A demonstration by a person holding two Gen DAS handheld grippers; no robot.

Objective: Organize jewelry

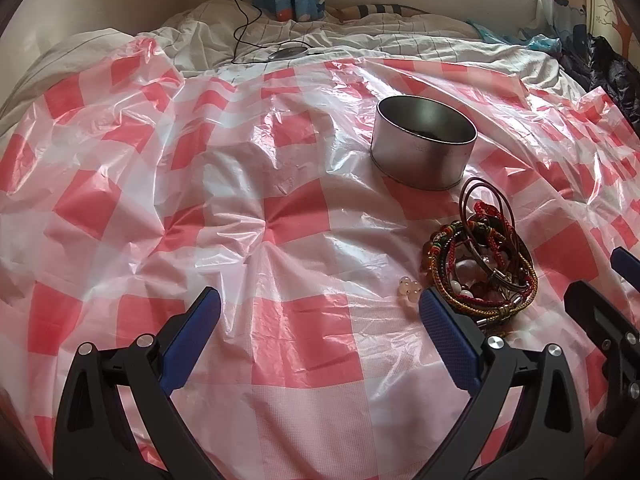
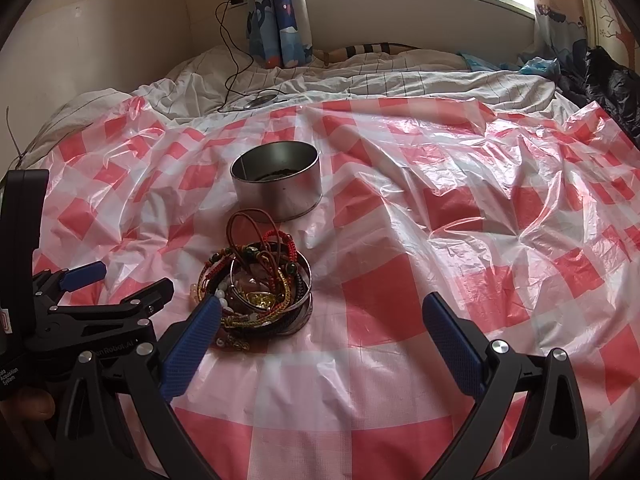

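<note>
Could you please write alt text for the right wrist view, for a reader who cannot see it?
An open right gripper hovers over a red-checked plastic sheet, holding nothing. A bracelet pile lies by its left finger, with an open metal tin behind it. The left gripper, also open, shows at the left edge.

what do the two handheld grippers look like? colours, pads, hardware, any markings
Both match: the left gripper and right gripper have matte black, arched plastic fingers with blue textured pads and round silver pivot bolts. White lettering marks the left unit's body, only partly readable. No sleeves visible.
</note>
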